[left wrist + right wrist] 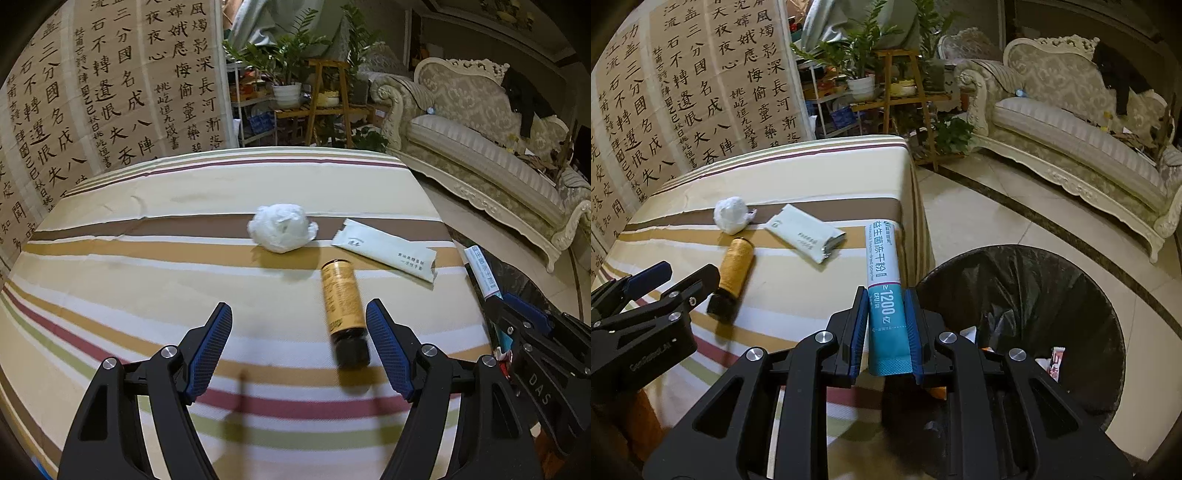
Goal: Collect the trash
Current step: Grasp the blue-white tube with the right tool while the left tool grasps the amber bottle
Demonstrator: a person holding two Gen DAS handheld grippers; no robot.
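While the right hand-held gripper (886, 325) pinches the white and teal paper sachet (884, 280) beside the black-lined trash bin (1052, 288), the spread left hand-held gripper (299, 332) faces the small brown bottle with a yellow label (341, 306), lying lengthwise by its right finger on the striped worktop (147, 288).

A striped tablecloth (155, 236) in cream, brown, mustard, maroon and green bands is spread across the lower centre of the left wrist view. Calligraphy scrolls (110, 92) with black Chinese characters are hung across the upper left. Potted green plants (284, 62) are seen at upper centre, beside a wooden plant stand (328, 99) and a white wire shelf (255, 107). An ornate cream sofa (476, 122) with carved trim is placed at upper right, with a dark garment (524, 99) draped on its backrest. Glossy floor tiles (1015, 206) with a dark inlaid border are shown at centre right of the right wrist view.
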